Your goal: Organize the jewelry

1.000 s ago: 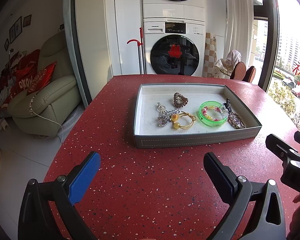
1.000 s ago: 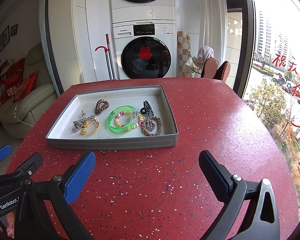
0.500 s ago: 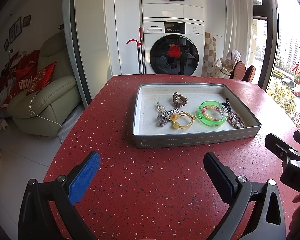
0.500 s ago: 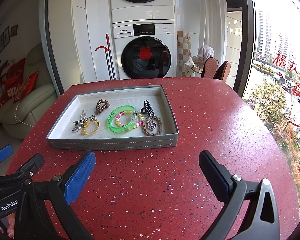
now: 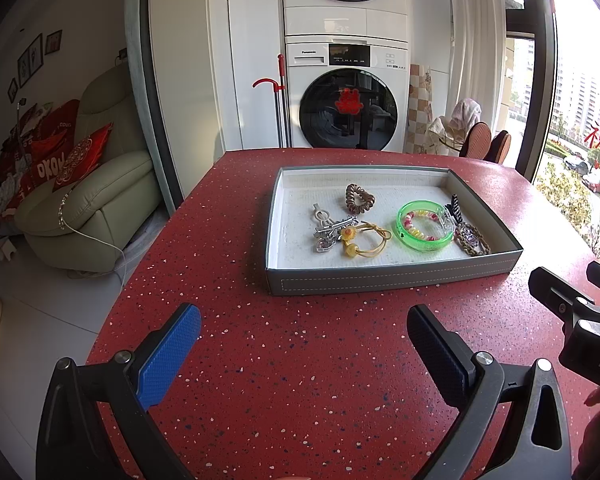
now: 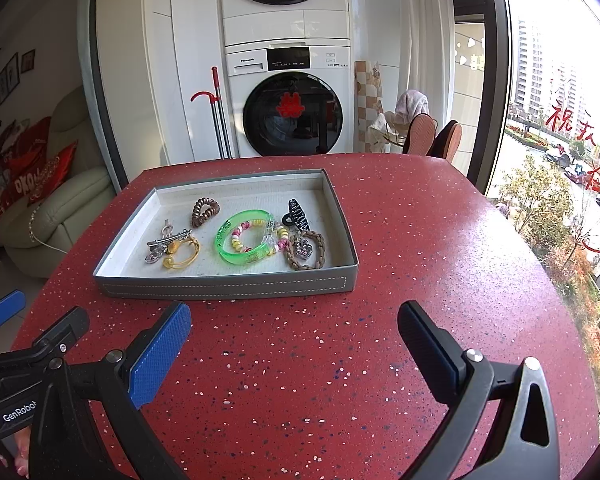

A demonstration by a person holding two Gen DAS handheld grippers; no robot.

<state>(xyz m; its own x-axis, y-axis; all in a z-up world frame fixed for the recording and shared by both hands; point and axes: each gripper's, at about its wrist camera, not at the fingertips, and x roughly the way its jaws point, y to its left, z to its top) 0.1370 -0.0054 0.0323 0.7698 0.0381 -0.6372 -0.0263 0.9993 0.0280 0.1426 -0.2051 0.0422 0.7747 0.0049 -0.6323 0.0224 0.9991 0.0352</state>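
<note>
Both grippers stand released above the red counter (image 6: 380, 208): left gripper (image 5: 304, 344), right gripper (image 6: 294, 338). Ahead of them the tray (image 6: 228, 284) holds the jewelry. The green bangle (image 6: 246, 236) looks rigid, light and slick; best taken across its rim. The brown braided bracelet (image 6: 308, 250) looks limp, so it would sag when pinched
</note>
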